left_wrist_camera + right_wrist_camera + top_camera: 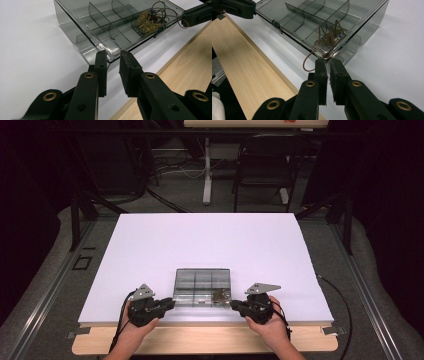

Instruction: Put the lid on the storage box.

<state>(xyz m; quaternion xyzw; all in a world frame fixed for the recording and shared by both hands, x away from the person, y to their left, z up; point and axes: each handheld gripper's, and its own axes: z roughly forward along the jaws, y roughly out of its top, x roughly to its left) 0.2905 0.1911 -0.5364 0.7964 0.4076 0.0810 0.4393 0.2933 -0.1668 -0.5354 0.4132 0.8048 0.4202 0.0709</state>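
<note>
Black jaws of left gripper (113,56) sit at near left corner of box (202,287) — pressed near together, thin lid edge seemingly between pads. We read right gripper (328,61) likewise at near right corner, narrow gap, pinch uncertain. Box lies near front edge of white table (150,245), long axis left-right, between both hands, equally near. Gold trinket with wire loops (150,20) fills near right compartment.
</note>
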